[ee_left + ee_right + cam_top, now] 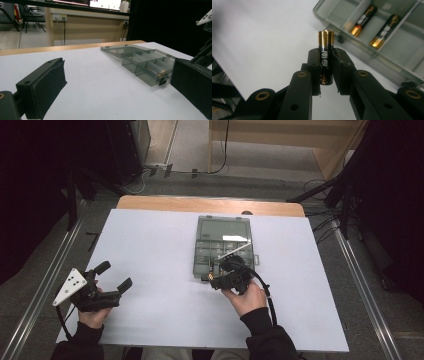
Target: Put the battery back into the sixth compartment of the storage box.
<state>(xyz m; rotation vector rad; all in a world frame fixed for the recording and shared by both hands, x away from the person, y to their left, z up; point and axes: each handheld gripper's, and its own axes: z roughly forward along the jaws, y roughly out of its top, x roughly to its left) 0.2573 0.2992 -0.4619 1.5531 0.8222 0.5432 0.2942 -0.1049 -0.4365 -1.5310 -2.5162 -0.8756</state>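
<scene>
Battery: a black and gold battery (325,56) is seen at the centre of the right gripper view, clamped upright between the two black jaws, its gold end and small cap standing clear above them.
Handling: it is judged small, stiff and fairly dense for its size; the smooth round wrapper is likely slippery, so rolling or twisting in the pads is to be expected.
Where to hold: the black middle of the body is judged best, as it is held now, with both ends left free.
Right gripper: the right gripper (231,276) is shown at centre right of the high view, closed down to the battery's width, just at the near edge of the box.
Box: a clear grey plastic box (199,251) lies at upper centre of the high view, lid open toward the far side; in the upper right of the right gripper view two more batteries (363,20) lie in separate compartments.
Edges: thin upright dividers and the box rim are judged likely to catch a tilted battery.
Left gripper: the left gripper (114,282) is seen at lower left, jaws wide apart and holding nothing, well apart from the box.
Open room: the white table (150,250) is bare left of the box and toward the lower edge.
</scene>
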